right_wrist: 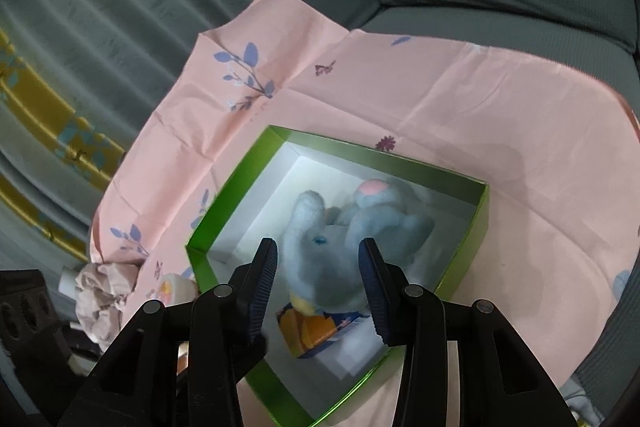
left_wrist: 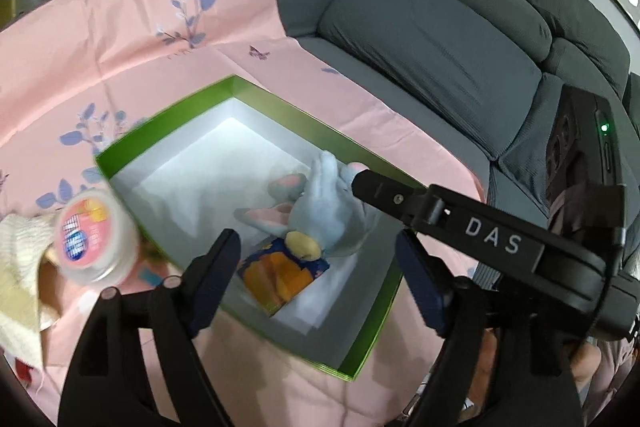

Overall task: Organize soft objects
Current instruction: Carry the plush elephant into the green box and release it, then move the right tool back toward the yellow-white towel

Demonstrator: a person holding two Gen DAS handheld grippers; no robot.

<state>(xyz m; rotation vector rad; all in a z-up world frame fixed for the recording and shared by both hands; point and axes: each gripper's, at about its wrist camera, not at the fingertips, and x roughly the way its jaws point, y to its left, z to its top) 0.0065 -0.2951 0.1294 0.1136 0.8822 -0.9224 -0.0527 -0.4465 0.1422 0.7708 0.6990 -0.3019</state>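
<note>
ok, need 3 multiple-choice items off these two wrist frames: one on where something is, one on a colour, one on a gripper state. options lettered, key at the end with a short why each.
1. Where is the grey-blue plush toy?
A. inside the green box
B. on the sofa cushion
C. on the pink cloth outside the box

2. What colour is the inside of the box?
A. pink
B. white
C. black

3. What is the left gripper doing?
A. clamped on the plush toy
B. clamped on the box wall
C. open, holding nothing

Key:
1 A, the toy lies on the box floor, partly over an orange and blue packet.
2 B, the walls and floor are white; only the rim and the outside are green.
3 C, its jaws stand wide apart above the box with nothing pressed between the pads.
</note>
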